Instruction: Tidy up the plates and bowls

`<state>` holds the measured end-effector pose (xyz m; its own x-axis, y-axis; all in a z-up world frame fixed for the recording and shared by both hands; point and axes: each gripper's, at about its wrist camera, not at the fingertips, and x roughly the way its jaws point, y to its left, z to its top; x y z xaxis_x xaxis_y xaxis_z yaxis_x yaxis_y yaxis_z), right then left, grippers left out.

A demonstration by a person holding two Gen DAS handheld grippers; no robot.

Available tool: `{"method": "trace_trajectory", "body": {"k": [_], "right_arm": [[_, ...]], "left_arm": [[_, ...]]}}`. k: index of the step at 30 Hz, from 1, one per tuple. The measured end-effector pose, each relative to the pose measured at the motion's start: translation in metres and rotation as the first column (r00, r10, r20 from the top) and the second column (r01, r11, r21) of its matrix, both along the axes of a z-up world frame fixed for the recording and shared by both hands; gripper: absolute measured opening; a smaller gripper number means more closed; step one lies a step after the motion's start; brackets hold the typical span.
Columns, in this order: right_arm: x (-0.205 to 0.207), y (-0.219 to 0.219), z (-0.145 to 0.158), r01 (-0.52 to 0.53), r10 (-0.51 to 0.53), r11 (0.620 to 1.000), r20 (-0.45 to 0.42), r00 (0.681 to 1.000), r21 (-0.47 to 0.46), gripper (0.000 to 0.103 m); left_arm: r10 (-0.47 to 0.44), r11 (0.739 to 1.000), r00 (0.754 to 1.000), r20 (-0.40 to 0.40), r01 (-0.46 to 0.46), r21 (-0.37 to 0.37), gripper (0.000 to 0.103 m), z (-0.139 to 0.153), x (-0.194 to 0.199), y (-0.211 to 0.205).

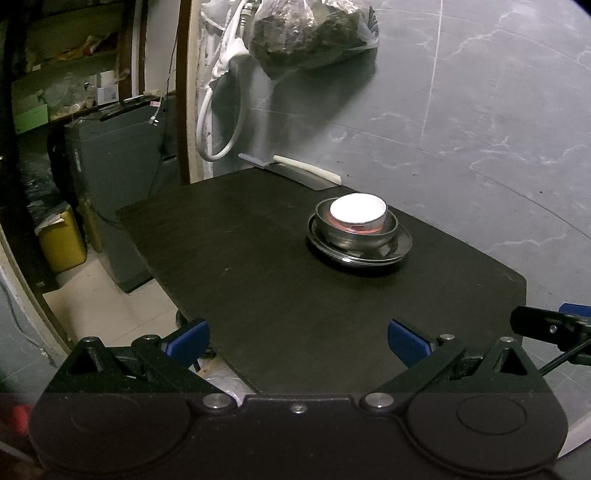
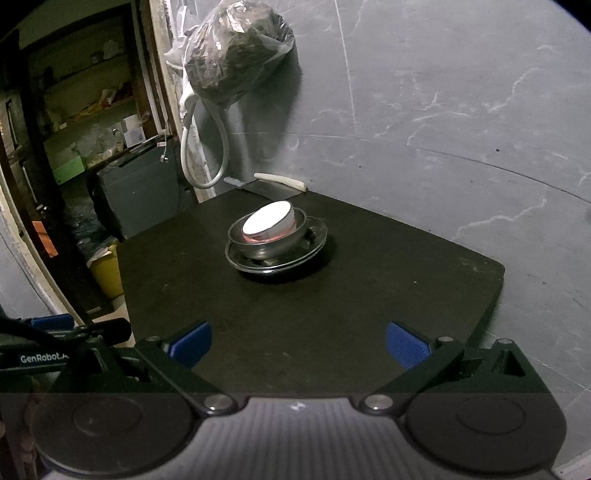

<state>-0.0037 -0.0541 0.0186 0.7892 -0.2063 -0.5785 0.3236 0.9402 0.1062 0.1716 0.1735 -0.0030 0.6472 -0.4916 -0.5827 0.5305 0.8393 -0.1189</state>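
One nested stack of dishes was seen toward the far side of the dark surface. A white bowl was set inside a steel bowl, which in turn was seated on steel plates lying flat on the surface. In the right wrist view the white bowl was shown tilted, its far rim raised, while the steel bowl and the steel plates beneath it were seen level. How many plates were stacked could not be told.

Behind the stack, at the far edge of the surface, a knife with a grey handle and a white stick-like object were laid against the grey tiled wall. A plastic bag with dark contents and a looped white hose were hung above them. To the left, a grey appliance, a yellow bin and cluttered shelves were visible.

The left tongs were held spread wide over the near edge of the surface, nothing between the blue pads, well apart from the stack. The right tongs were likewise held spread and empty over the near edge, with part of the other tool visible at the side of each view.
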Motion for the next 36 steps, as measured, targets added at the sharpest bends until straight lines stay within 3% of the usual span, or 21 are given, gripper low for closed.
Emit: {"method": "trace_trajectory", "body": {"k": [36], "right_arm": [[-0.0021,-0.0007,-0.0001,0.004,-0.004,1.0,-0.004,1.0,0.002,0.103]], "left_arm": [[0.003,1.0,1.0,-0.006,-0.003,0.001,0.102,-0.0011,-0.0012,-0.0026]]}}
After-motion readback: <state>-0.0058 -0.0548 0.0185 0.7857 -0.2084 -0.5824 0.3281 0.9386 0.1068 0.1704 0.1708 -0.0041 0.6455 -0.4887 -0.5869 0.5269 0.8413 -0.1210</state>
